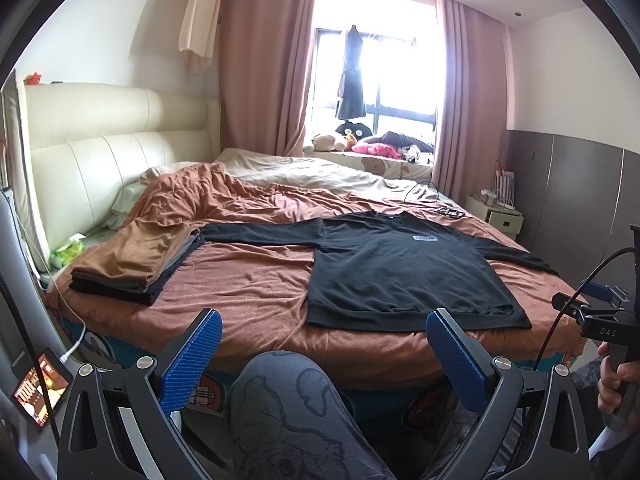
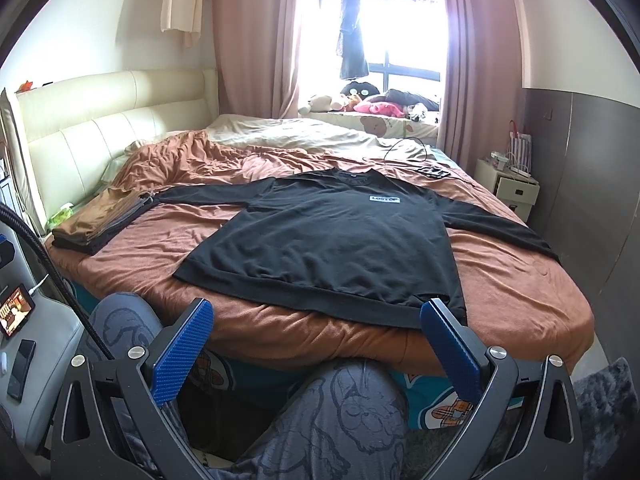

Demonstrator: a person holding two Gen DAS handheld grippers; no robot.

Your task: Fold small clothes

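The stack's [image 1: 136, 268] lower layers are hard to tell apart: a tan piece on top, grey and black edges beneath, count unclear. Window glare washes out the panes, and the toys [image 2: 352, 100] on the sill blur together. The white chest label reads poorly. In the left wrist view the right gripper [image 1: 592, 312] shows only partly at 3 o'clock, cut by the frame, with a hand [image 1: 616, 380] on its handle. A knee [image 1: 288, 408] in grey printed trousers fills 6 o'clock in both views, between the blue fingers [image 1: 192, 360]. A cable and a phone [image 2: 434, 171] lie beyond the collar, a nightstand [image 2: 512, 188] stands at 2 o'clock, and a small screen [image 1: 40, 392] glows at 8 o'clock. The shirt [image 2: 340, 240] lies flat on the bed [image 2: 520, 292], face up, hem nearest, collar toward 12, long axis running 6 to 12, sleeves spread to 9 and 3; the left sleeve touches the stack. The left gripper [image 1: 324, 344] and the right gripper [image 2: 316, 336] stand wide apart, empty, short of the hem.
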